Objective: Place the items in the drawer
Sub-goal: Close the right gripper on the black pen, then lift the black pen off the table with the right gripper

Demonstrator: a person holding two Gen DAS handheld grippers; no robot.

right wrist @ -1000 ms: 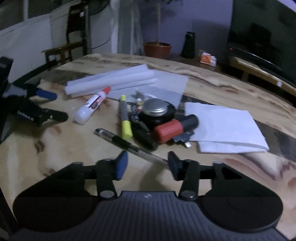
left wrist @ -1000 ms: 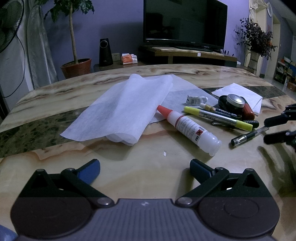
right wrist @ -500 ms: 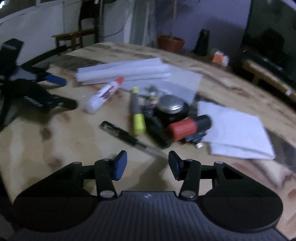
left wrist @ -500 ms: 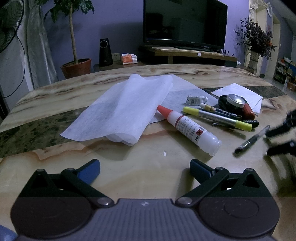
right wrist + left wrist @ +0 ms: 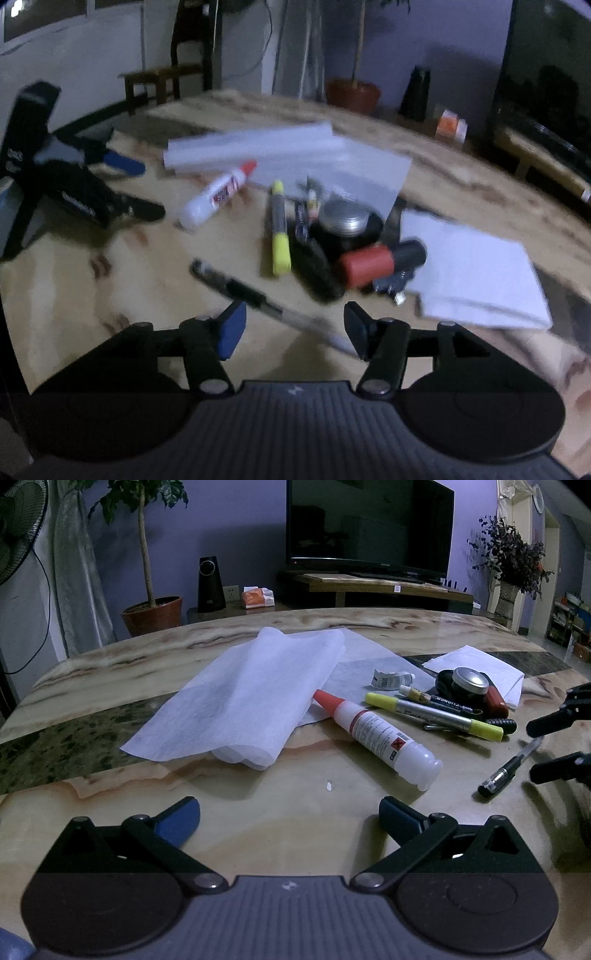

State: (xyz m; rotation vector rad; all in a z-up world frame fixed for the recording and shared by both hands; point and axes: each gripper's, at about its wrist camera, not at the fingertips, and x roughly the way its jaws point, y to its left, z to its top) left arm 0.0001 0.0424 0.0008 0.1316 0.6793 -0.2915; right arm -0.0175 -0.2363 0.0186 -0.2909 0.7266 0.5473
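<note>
Black pen with a clear barrel and silver tip, lying on the table, its tip end between the right gripper jaws, which have just been opening. Left gripper wide, empty.
</note>
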